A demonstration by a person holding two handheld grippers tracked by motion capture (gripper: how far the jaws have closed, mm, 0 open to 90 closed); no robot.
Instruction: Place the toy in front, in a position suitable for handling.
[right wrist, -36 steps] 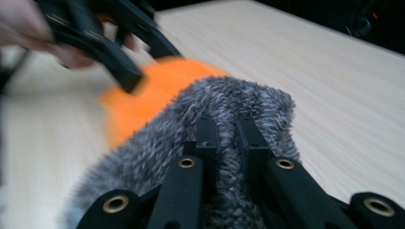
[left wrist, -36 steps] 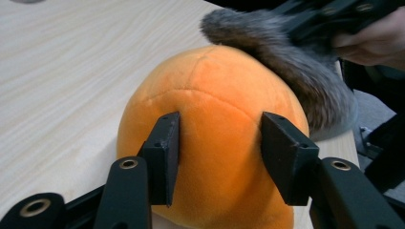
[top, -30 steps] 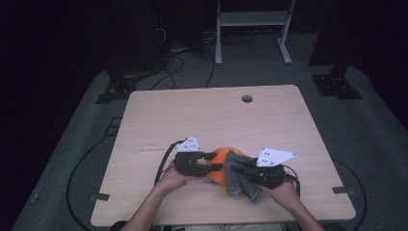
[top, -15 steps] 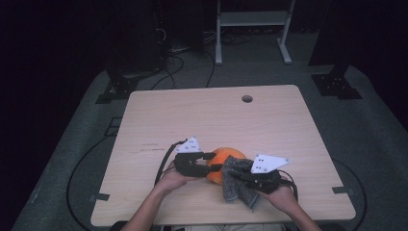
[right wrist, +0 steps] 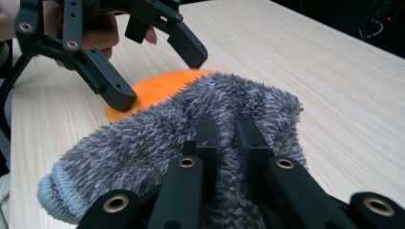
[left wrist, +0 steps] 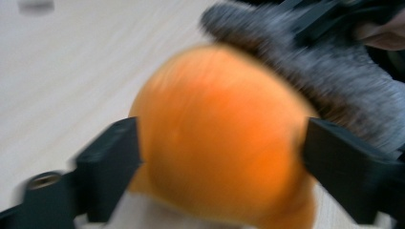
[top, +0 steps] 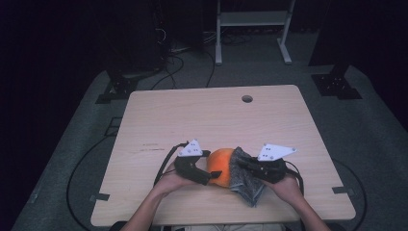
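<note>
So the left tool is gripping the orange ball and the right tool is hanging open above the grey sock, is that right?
Not quite. The left tool does have its jaws either side of the orange ball, but the right tool is not open above the grey sock: the right gripper view shows its jaws closed, pinching the sock's fuzzy fabric between them.

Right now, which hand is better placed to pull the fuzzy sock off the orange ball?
Probably the right. The right gripper is pinching the grey sock, while the left gripper has its jaws on both sides of the orange ball, steadying it.
</note>
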